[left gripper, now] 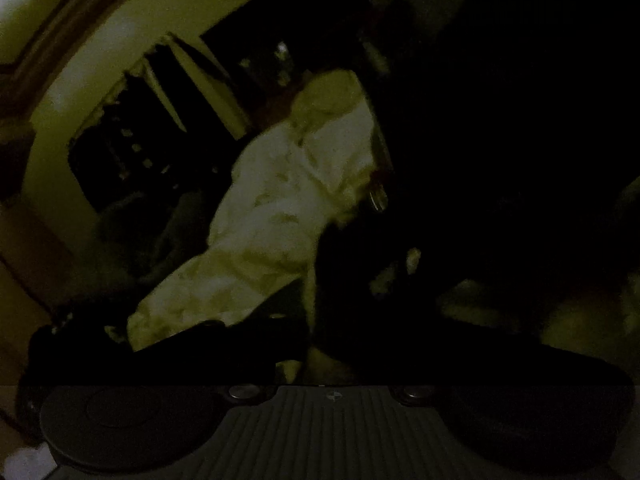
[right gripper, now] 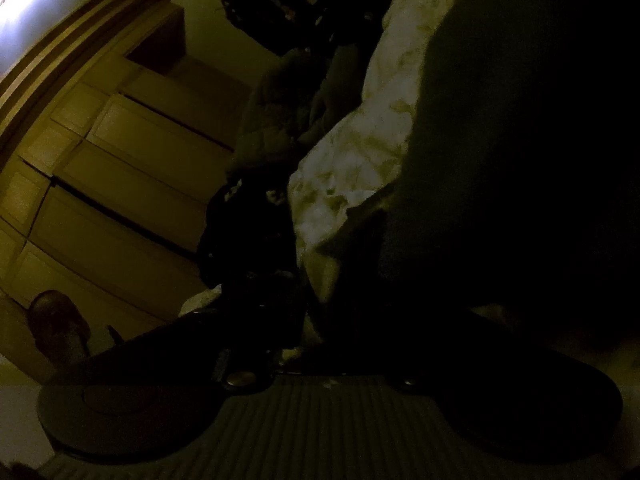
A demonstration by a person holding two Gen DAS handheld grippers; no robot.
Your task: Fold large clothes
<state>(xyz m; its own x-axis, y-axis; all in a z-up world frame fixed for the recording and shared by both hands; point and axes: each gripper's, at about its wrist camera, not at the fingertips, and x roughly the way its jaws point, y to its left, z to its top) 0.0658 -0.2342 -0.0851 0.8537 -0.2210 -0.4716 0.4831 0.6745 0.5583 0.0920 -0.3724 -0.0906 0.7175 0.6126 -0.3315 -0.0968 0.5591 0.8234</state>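
Observation:
The room is very dim. A large dark garment [left gripper: 500,152] fills the right half of the left wrist view and hangs down to my left gripper [left gripper: 308,344], whose dark fingers seem closed on its lower edge. The same dark garment [right gripper: 520,140] fills the right of the right wrist view. My right gripper [right gripper: 316,340] also seems closed on the cloth's edge. The fingertips of both are lost in darkness. A pale patterned cloth [left gripper: 280,216] lies behind, and it also shows in the right wrist view [right gripper: 360,152].
Cream cupboard doors [right gripper: 120,184] line the left of the right wrist view. A dark rack with small items [left gripper: 132,152] stands by a pale wall [left gripper: 80,80]. A dark heap [right gripper: 248,232] sits beside the pale cloth.

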